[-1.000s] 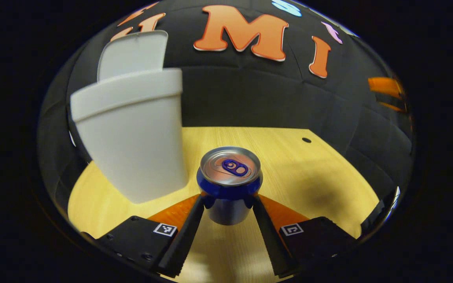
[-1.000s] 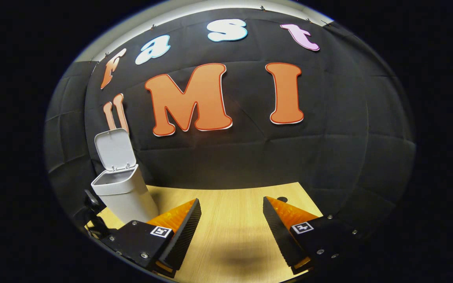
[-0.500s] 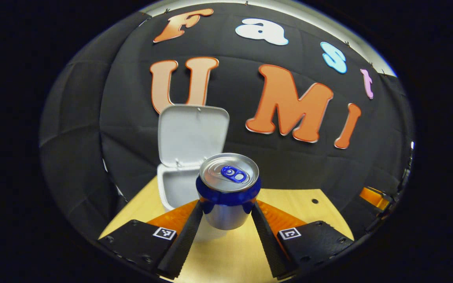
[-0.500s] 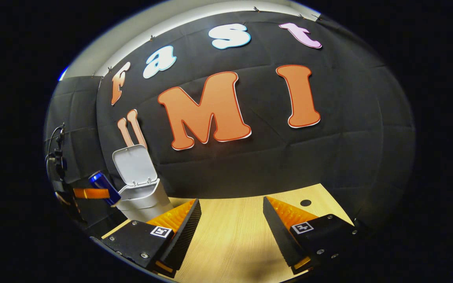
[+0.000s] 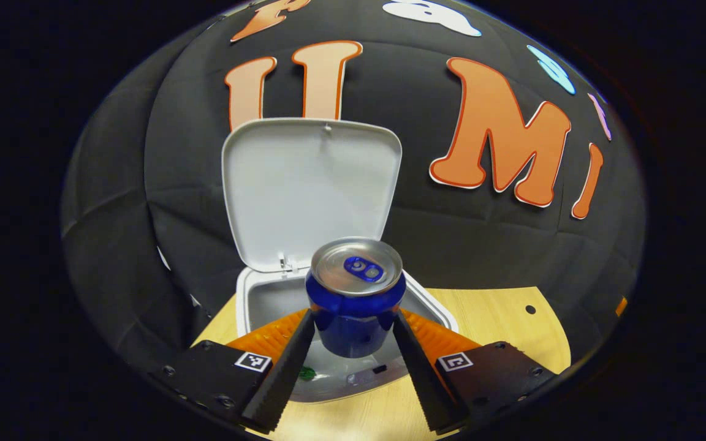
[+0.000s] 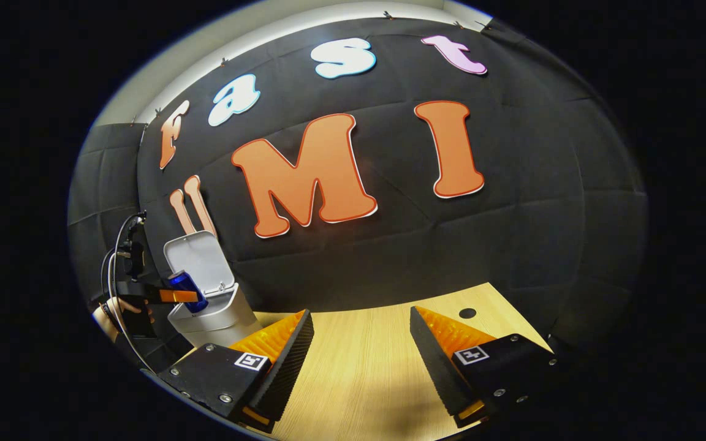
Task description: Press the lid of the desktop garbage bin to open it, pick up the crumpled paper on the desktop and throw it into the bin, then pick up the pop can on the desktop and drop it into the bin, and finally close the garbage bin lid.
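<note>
My left gripper (image 5: 350, 334) is shut on a blue pop can (image 5: 355, 300) with a silver top, held upright above the mouth of the white garbage bin (image 5: 255, 294). The bin's lid (image 5: 307, 190) stands open behind the can. In the right gripper view the can (image 6: 186, 289) hangs over the bin (image 6: 215, 315) at the far left, held by the left gripper (image 6: 172, 296) in a person's hand (image 6: 126, 306). My right gripper (image 6: 362, 349) is open over the wooden table with nothing between its fingers. Something small and green lies inside the bin.
The wooden table (image 6: 365, 367) has a small round hole (image 6: 467, 313) near its far right edge, also seen as the hole (image 5: 531, 309) in the left gripper view. The black cloth wall stands close behind the bin. A cable (image 6: 114, 257) hangs by the left gripper.
The left gripper has carried the can up and over to the bin's open mouth; the bin now looms closer beneath it. The right gripper has stayed open and barely moved.
</note>
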